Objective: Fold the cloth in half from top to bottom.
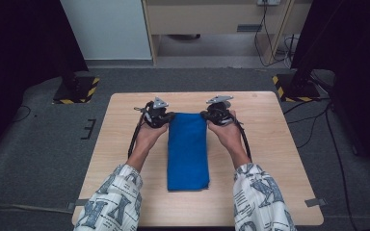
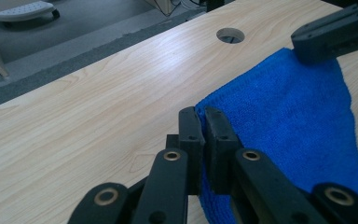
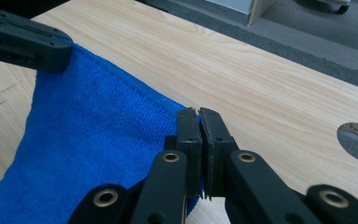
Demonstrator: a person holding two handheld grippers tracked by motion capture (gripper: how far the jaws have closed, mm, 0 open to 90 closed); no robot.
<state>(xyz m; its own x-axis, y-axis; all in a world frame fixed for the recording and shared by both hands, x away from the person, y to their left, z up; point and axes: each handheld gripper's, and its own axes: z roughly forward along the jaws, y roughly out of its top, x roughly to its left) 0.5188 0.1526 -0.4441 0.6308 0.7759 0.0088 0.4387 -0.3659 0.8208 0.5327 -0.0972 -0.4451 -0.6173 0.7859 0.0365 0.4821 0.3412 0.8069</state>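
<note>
At far corners of blue towel [image 1: 188, 149]: left tongs [image 1: 169, 115] and right tongs [image 1: 205, 114] clamped on cloth; best raised evenly, edge kept taut, off worktop [image 1: 125, 144].

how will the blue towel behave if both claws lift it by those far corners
Probably floppy: the blue towel is soft terry folded into a long strip, so it should sag and hang between the left claw and right claw, and may unfold. Likely light, since thin corner pinches hold it. The nap should resist slipping on the wooden table.
</note>
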